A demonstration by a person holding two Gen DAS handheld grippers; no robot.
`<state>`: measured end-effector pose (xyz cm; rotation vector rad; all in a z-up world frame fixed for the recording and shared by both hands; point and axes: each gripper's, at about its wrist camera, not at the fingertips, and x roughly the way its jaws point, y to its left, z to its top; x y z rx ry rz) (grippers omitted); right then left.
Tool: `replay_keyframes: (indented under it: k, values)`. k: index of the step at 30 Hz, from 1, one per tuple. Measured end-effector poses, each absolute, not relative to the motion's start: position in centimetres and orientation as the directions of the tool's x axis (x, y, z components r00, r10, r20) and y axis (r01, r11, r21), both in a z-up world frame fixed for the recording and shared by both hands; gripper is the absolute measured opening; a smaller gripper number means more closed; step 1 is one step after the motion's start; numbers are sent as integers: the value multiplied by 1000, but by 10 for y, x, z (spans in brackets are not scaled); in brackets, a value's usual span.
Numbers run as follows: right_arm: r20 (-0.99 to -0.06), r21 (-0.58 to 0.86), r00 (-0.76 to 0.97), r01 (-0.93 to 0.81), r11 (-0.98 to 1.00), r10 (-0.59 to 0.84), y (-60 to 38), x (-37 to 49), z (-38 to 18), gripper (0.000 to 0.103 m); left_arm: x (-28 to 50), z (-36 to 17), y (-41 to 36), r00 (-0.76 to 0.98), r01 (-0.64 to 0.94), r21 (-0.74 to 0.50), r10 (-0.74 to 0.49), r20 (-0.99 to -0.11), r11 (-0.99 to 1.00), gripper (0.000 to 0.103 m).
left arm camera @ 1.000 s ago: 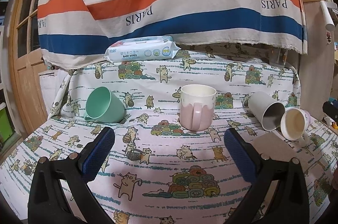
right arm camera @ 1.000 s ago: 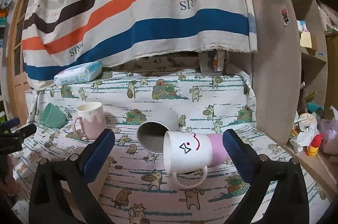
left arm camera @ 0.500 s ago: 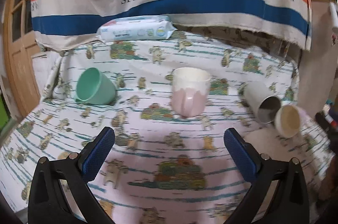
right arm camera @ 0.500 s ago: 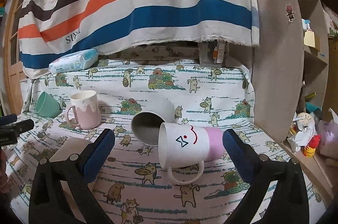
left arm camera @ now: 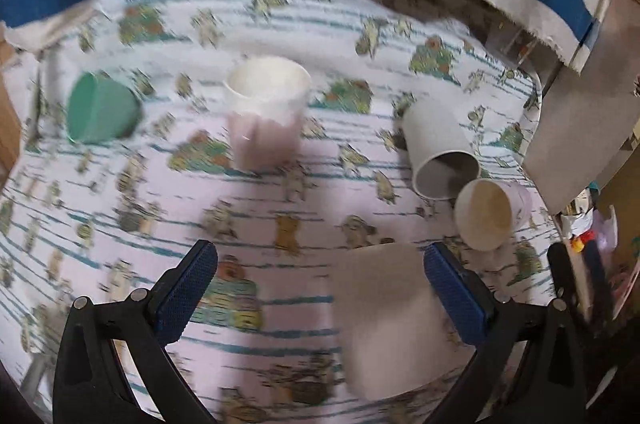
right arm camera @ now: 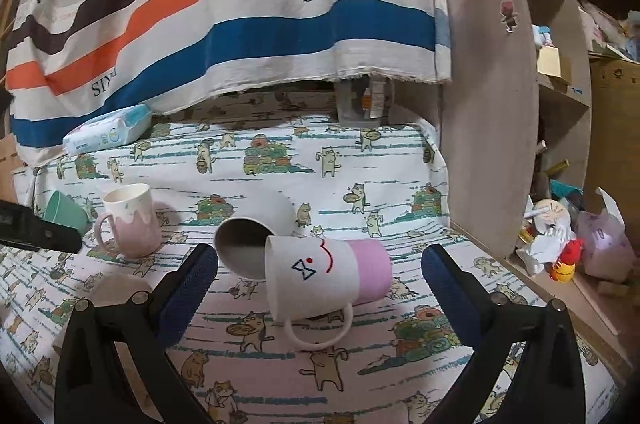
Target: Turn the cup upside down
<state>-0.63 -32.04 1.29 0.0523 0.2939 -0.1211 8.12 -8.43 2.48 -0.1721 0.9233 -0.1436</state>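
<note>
White-and-pink mug [right arm camera: 326, 274] on its side | right claw [right arm camera: 318, 274] wide open, empty | left claw [left arm camera: 320, 274] wide open, empty

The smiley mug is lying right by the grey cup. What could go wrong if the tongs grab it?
1. The smiley mug lies on its side with its rim against the grey cup, so closing the right tongs on it could knock that cup and set it rolling.
2. The mug's handle points toward the tongs and could snag a finger.
3. The cloth under it looks soft, so a flipped mug might wobble.
</note>
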Motion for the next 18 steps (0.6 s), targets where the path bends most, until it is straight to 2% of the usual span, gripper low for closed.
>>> replay_keyframes:
  k: [2,4,8,15,18]
  values:
    - [-292,32,949,132,991,-117,-321,-7,13,103,90,22,-90,550,54,-270,-254,-796,961,102]
    - [-292,31,949,131,991,-116,-320,-7,13,103,99,17,-95,502,45,-317,-295,-813,947,96]
    - [-292,29,949,131,991,-117,-320,-7,13,103,113,4,-104,422,16,-362,-334,-843,932,92]
    - [-292,28,949,133,991,-119,-320,-7,13,103,125,-15,-119,352,10,-330,-312,-882,944,88]
    - [-292,29,949,132,991,-118,-320,-7,13,103,129,-21,-123,339,9,-298,-284,-897,954,83]
